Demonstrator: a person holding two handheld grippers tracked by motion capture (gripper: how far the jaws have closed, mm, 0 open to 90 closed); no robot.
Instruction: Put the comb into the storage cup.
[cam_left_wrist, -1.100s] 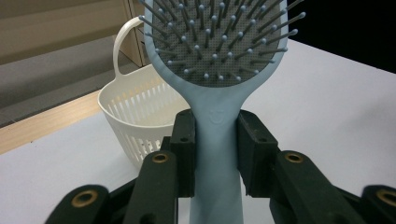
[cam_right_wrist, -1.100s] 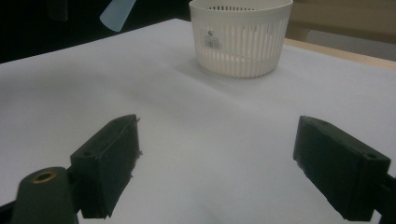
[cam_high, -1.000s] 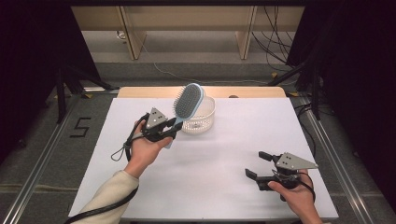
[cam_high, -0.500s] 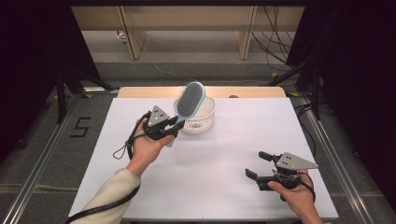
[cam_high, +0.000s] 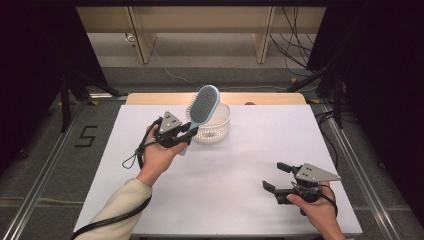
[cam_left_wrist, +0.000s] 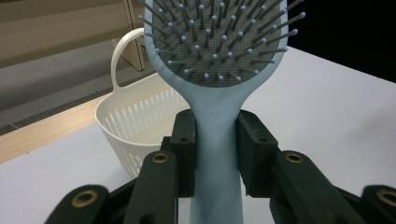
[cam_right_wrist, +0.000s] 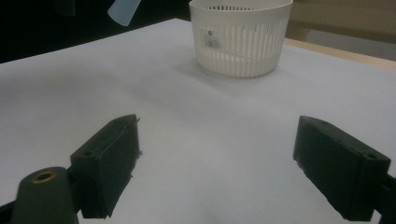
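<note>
Holding one pale blue hairbrush (cam_high: 202, 111) by its handle, the left gripper (cam_high: 184, 137) sits above the table's far left part, its two black jaws pressed against either side of the handle, as the left gripper view shows (cam_left_wrist: 215, 154). The brush stands tilted, bristle head up, and in the high view the head overlaps the left rim of the one white slotted basket (cam_high: 216, 128). The basket rests on the table near the middle of the far edge; in the left gripper view it has a looped handle (cam_left_wrist: 122, 51) and shows behind the brush, with nothing visible inside it.

One right gripper (cam_high: 277, 176) lies low near the table's near right corner, held in the person's right hand (cam_high: 316, 210). Its jaws stand wide apart with only bare table between them, which the right gripper view confirms (cam_right_wrist: 217, 163).

Two grippers, one brush and one basket make up the count.

A white sheet covers the table (cam_high: 240, 165), with a strip of pale wood (cam_high: 150, 98) showing along the far edge. Grey floor surrounds it, marked with a black number 5 (cam_high: 86, 136) at the left. Wooden furniture legs (cam_high: 142, 40) and loose black cables (cam_high: 295, 35) stand beyond, with dark drapes at both sides.
</note>
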